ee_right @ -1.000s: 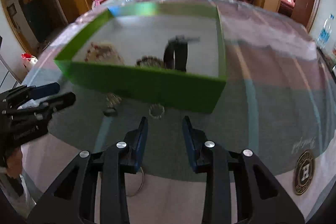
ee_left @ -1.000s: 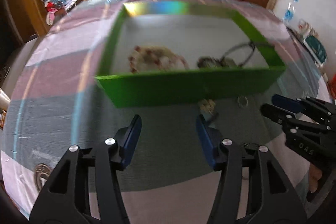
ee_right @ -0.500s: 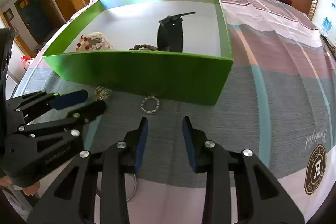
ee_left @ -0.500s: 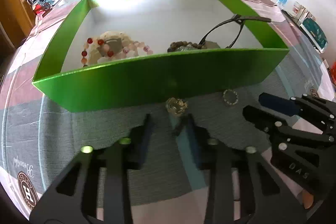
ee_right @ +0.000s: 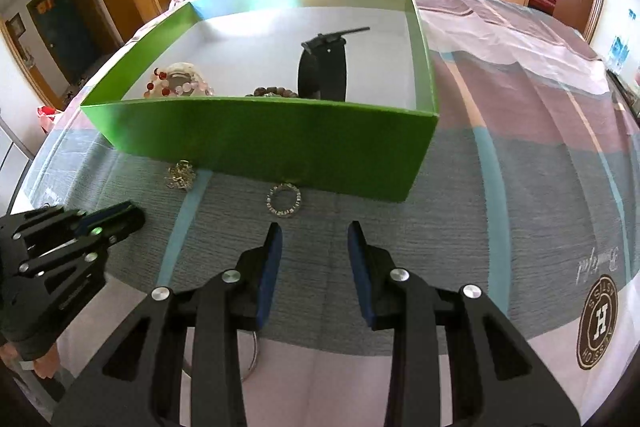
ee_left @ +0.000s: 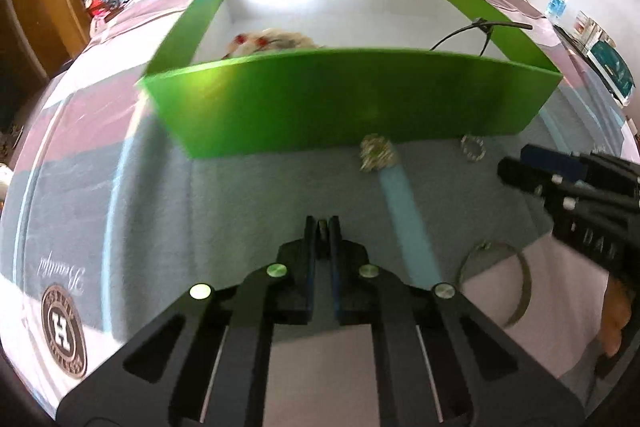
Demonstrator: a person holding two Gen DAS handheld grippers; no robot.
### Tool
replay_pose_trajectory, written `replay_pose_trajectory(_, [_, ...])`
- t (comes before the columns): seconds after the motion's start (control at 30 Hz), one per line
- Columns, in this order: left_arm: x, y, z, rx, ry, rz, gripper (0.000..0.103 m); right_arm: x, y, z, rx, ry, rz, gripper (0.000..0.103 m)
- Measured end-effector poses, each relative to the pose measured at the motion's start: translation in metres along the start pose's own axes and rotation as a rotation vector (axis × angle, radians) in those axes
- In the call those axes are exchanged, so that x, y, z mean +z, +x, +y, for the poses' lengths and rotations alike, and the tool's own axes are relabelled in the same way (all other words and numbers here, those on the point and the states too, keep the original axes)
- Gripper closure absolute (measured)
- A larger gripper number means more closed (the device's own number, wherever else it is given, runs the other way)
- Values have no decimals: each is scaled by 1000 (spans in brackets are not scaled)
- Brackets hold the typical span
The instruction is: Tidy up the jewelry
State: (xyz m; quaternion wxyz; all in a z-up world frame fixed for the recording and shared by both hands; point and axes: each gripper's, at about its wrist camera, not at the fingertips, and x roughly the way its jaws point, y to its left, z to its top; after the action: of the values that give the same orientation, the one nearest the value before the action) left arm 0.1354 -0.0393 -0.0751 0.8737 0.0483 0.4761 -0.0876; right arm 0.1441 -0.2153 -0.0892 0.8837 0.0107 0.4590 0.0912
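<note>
Left jaws closed, right jaws apart; small ring (ee_right: pixel 283 200) lies just before green box (ee_right: pixel 280 147) wall.

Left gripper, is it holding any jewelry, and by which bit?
Cannot tell. The left gripper is shut with only a small dark bit between its tips. The gold clump, ring and bangle lie on the table.

The box (ee_right: pixel 280 143) looks like smooth green card with a matt white floor; the ring (ee_right: pixel 283 200), at its 6 o'clock, is bright metal (beaded edge); the cloth (ee_right: pixel 460 227) is woven, matt.
</note>
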Motion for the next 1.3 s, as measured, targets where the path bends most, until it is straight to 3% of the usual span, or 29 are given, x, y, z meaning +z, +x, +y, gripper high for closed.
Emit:
replay_pose_trajectory(0.27, [-10,-9,13,24,-44,4,92,-2,-5,9,-26,-33,-17,69])
replay_pose_trajectory(0.37, [-9,-11,13,24,-46,-2,87,-4,-7,10,-30,-35,-23,63])
replay_pose_trajectory(0.53, [-8,-14,12,29,-52,-13,72,-5,-5,11,-34,-36,-15,62])
replay_pose_trajectory(0.73, [-2,-17,12,24,-63,-24,67,-8,-3,7,-51,-20,7,62])
replay_pose_trajectory(0.93, [22,-18,-12,-12,-16,-56,67,-17,-11,0,-36,5,24,62])
replay_pose_trajectory(1.23, [45,17,-35,-51,-4,-7,67,-33,-15,-14,6,45,44,61])
replay_pose_trajectory(1.3, [46,24,-34,-39,-6,3,76,-33,-15,-14,10,49,43,59])
